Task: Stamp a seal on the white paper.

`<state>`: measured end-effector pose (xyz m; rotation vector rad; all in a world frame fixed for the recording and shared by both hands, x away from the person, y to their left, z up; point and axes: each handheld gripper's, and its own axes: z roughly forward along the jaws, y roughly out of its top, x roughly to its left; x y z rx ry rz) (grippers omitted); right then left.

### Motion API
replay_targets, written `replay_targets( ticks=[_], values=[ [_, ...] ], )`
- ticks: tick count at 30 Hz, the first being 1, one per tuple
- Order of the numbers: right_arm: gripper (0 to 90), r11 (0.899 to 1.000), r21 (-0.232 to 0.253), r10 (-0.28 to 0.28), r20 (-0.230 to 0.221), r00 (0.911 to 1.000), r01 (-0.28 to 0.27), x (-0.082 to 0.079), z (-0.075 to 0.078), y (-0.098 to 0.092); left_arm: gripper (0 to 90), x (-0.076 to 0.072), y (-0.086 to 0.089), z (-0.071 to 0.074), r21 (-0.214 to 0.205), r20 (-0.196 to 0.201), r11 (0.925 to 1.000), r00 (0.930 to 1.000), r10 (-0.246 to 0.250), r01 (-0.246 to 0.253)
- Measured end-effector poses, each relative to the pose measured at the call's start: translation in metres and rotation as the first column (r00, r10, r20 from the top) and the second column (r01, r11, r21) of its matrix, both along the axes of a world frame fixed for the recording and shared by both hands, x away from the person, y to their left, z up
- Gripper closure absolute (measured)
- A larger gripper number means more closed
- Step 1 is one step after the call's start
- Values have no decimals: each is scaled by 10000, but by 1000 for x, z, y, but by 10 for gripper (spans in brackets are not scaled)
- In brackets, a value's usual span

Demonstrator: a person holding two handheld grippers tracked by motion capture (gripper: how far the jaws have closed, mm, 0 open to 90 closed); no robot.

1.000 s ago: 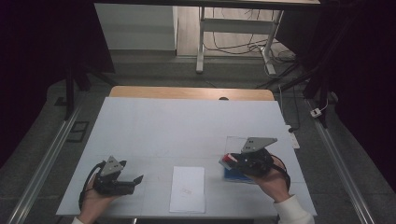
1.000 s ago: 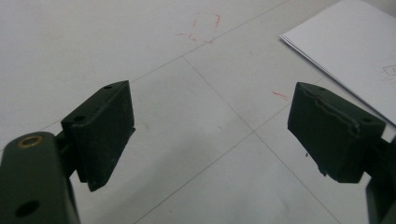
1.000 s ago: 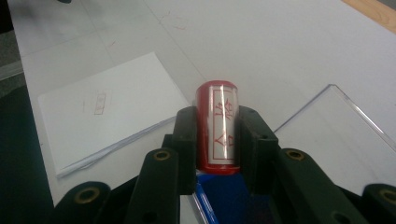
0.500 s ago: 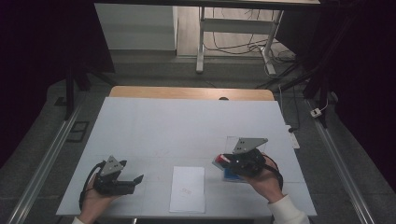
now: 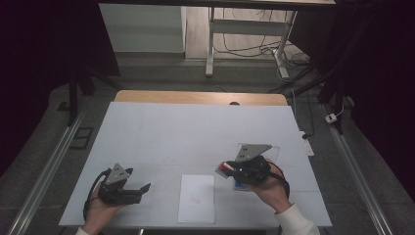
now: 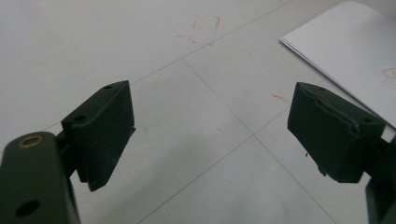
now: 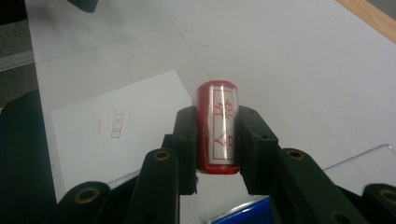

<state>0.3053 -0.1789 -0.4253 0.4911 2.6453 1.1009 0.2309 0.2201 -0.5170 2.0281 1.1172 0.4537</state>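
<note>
Gleaming red stamp (image 7: 218, 128) with white characters, pinched in right gripper (image 7: 217, 140); left gripper (image 6: 210, 135) wide.

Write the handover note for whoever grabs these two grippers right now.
Right gripper: shut on the red stamp, carried above the table just right of the white paper sheet.
Left gripper: open, nothing between its jaws, low over the white table left of the sheet.
A blue-edged clear box lies under the right gripper.
Done: stamp picked up; the sheet already bears a small red mark.
Left, probably: press the stamp on the sheet, then put it back.
</note>
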Motion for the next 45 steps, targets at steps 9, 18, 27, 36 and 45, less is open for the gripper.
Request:
replay_targets(
  ticks=[9, 18, 27, 36, 45],
  values=[
    [697, 9998, -81, 189, 6, 9998, -189, 0, -1, 9, 151, 0, -1, 0, 21, -18, 10000, 10000, -12, 12],
    [697, 9993, -121, 350, -64, 9994, -350, 0, -3, 18, 151, 0, -1, 0, 60, -17, 10000, 10000, -41, 41],
    [697, 9972, -367, 654, -65, 9978, -656, -1, -7, 34, 151, 1, -2, 0, 56, -22, 10000, 10000, -42, 43],
    [697, 9918, -800, 987, -194, 9949, -999, -3, -16, 53, 152, 0, -1, 0, 37, -22, 10000, 10000, -43, 44],
    [697, 9871, -980, 1232, -368, 9917, -1263, -6, -21, 62, 152, 0, -1, 0, 38, -20, 10000, 10000, -47, 47]
  ],
)
